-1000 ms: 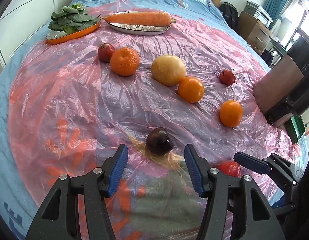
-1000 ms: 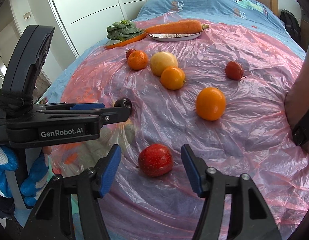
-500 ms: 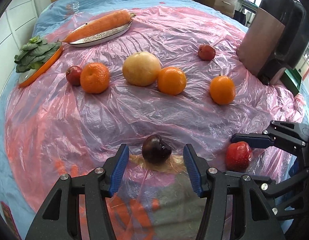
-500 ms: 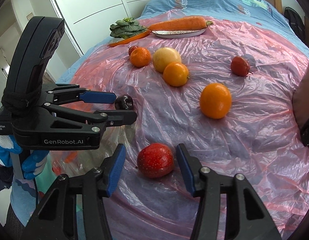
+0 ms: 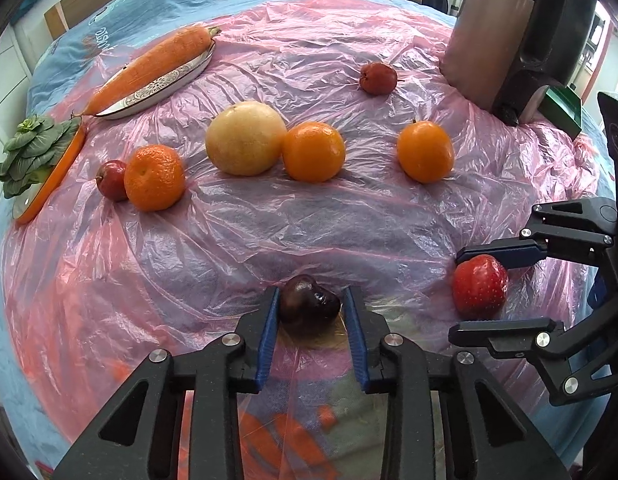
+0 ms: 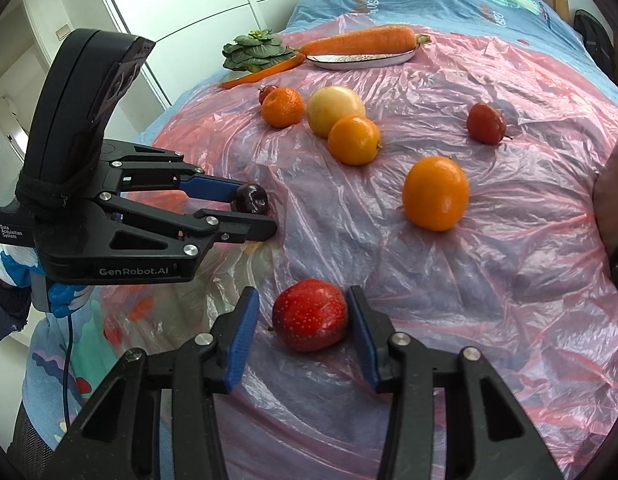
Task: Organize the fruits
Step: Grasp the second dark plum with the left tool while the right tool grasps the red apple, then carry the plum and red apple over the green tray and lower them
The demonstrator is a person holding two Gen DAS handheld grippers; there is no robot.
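Note:
My left gripper (image 5: 309, 300) is shut on a dark purple fruit (image 5: 307, 309), which rests on the pink plastic sheet (image 5: 269, 232); it also shows in the right wrist view (image 6: 251, 198). My right gripper (image 6: 303, 306) straddles a red strawberry-like fruit (image 6: 310, 314); its right pad touches the fruit and a small gap shows at the left pad. That fruit shows in the left wrist view (image 5: 480, 286) too. Beyond lie three oranges (image 5: 314, 151) (image 5: 425, 151) (image 5: 154, 177), a pale yellow round fruit (image 5: 245, 138) and two small red fruits (image 5: 112, 180) (image 5: 377, 77).
A carrot (image 5: 149, 64) lies on an oval plate (image 5: 165, 84) at the back. Leafy greens (image 5: 29, 152) sit on an orange plate at the far left. A brown and black chair (image 5: 509, 28) stands at the bed's right edge. White wardrobe doors (image 6: 181, 12) stand behind.
My left gripper's jaws have closed onto the dark purple fruit. My right gripper's jaws have narrowed around the red fruit. Both views have swung slightly.

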